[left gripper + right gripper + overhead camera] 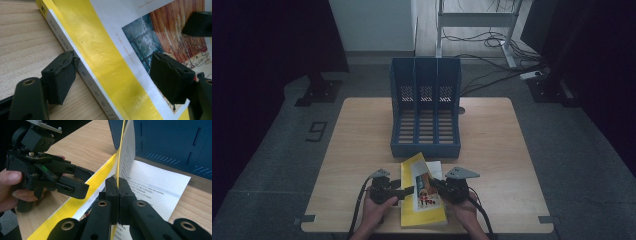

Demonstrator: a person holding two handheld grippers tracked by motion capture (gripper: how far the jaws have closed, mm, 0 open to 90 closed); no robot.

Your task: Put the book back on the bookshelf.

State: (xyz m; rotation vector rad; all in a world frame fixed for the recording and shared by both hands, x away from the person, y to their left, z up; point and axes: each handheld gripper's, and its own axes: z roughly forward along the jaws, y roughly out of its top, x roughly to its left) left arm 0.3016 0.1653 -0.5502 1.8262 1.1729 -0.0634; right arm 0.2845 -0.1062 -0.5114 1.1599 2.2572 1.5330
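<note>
Right gripper [117, 195]: your jaws are pressed together on the yellow front cover [119, 157] of the book, pinching its edge and holding it lifted upright off the pages
Left gripper [112, 77]: your jaws stand wide apart around the spine side of the book; one pad [60, 80] sits just beside the spine over the table, the other [171, 78] hovers above the cover picture; whether either pad touches the book cannot be told
Table [357, 145]: light wood, both of your hands come in at its near edge
File rack [426, 107]: dark blue, three slots, standing upright at the middle of the table, just beyond the book
Book [422, 192]: lies flat at the near edge of the table between your two grippers, spine towards your left gripper
Book cover [105, 57]: glossy yellow with a white panel and a picture of a window and an orange curtain
Writing: a faint embossed script word on the yellow band, not legible; a column of characters down the white spine [87, 80]; small printed lines on the opened white page [155, 187], too small to read
</note>
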